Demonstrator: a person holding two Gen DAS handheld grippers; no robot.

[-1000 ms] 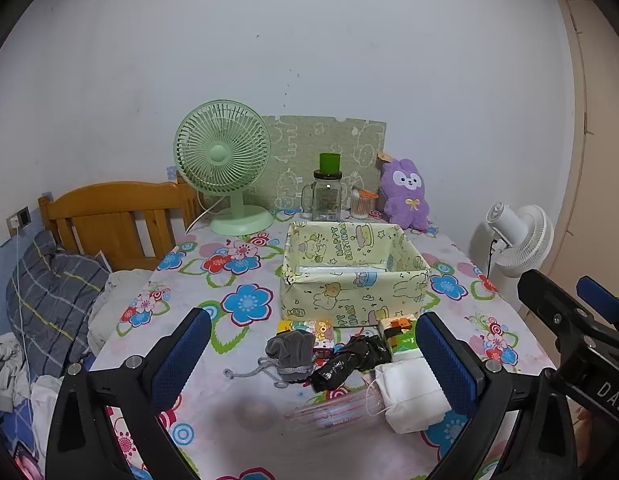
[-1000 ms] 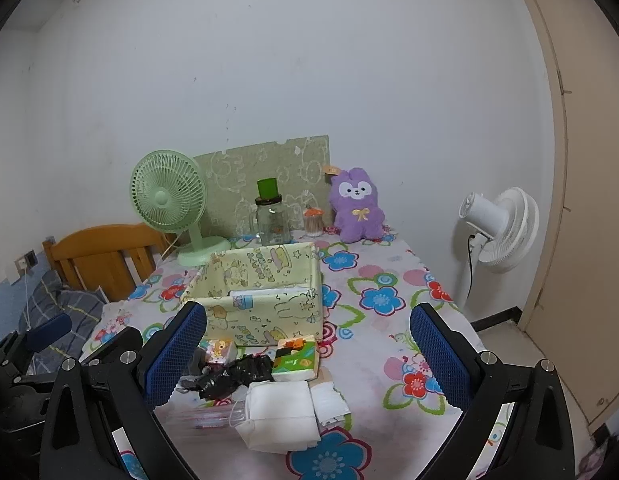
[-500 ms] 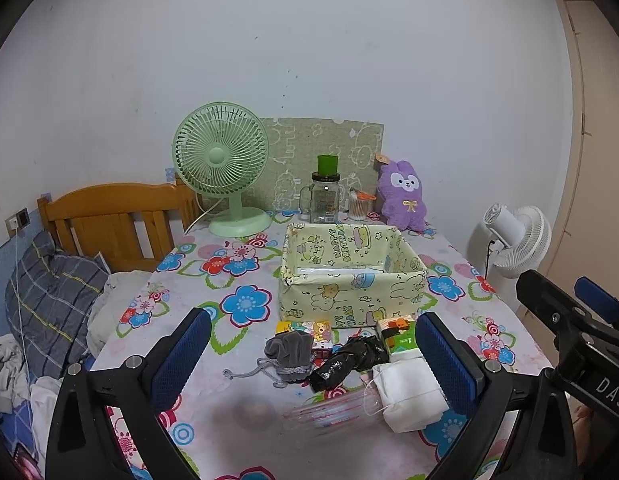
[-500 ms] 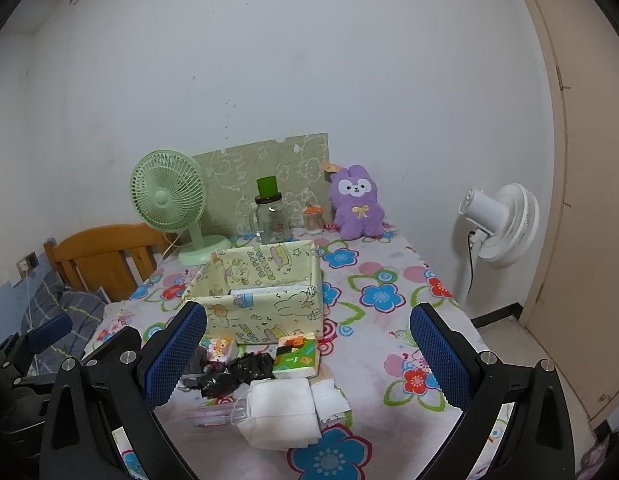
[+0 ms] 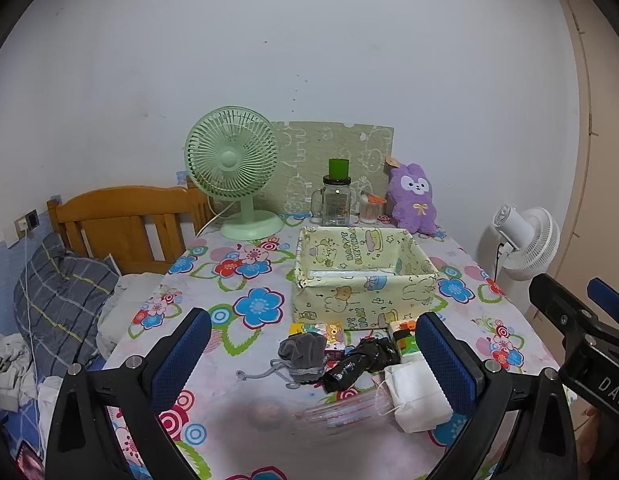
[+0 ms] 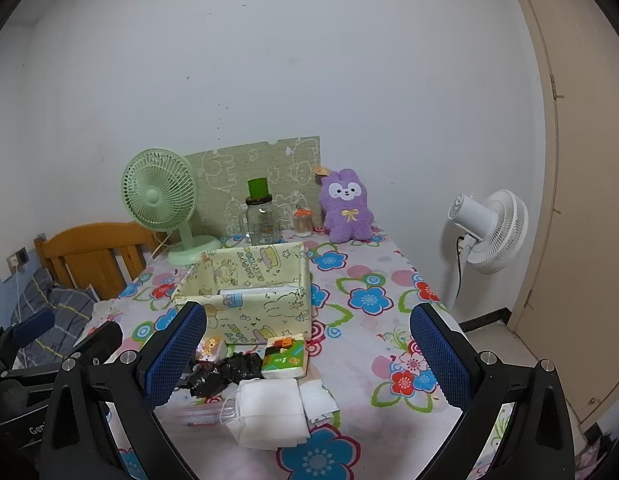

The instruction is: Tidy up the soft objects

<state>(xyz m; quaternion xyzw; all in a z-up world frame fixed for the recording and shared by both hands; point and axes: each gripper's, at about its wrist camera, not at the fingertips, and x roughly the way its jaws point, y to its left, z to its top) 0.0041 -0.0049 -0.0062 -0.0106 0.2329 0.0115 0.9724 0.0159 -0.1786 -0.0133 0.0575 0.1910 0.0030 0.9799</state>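
Observation:
A pale yellow cartoon-print fabric box (image 5: pixel 363 280) stands mid-table, also in the right wrist view (image 6: pixel 249 292). In front of it lie a grey drawstring pouch (image 5: pixel 303 356), a crumpled black bag (image 5: pixel 361 364), small tissue packs (image 6: pixel 285 356), a white face-mask stack (image 5: pixel 417 396) (image 6: pixel 269 412) and a clear plastic sleeve (image 5: pixel 337 416). My left gripper (image 5: pixel 309 364) is open and empty, above the near table edge, framing the pile. My right gripper (image 6: pixel 305 356) is open and empty to its right.
A green desk fan (image 5: pixel 233 168), glass jar with green lid (image 5: pixel 336 200), toothpick holder (image 5: pixel 369 210) and purple plush bunny (image 5: pixel 415 196) line the back wall. A wooden bed headboard (image 5: pixel 121 220) stands left, a white floor fan (image 6: pixel 485 232) right.
Both cameras rose and drew back slightly, so the table contents sit a little lower and smaller. Both grippers stay open; nothing on the table moved.

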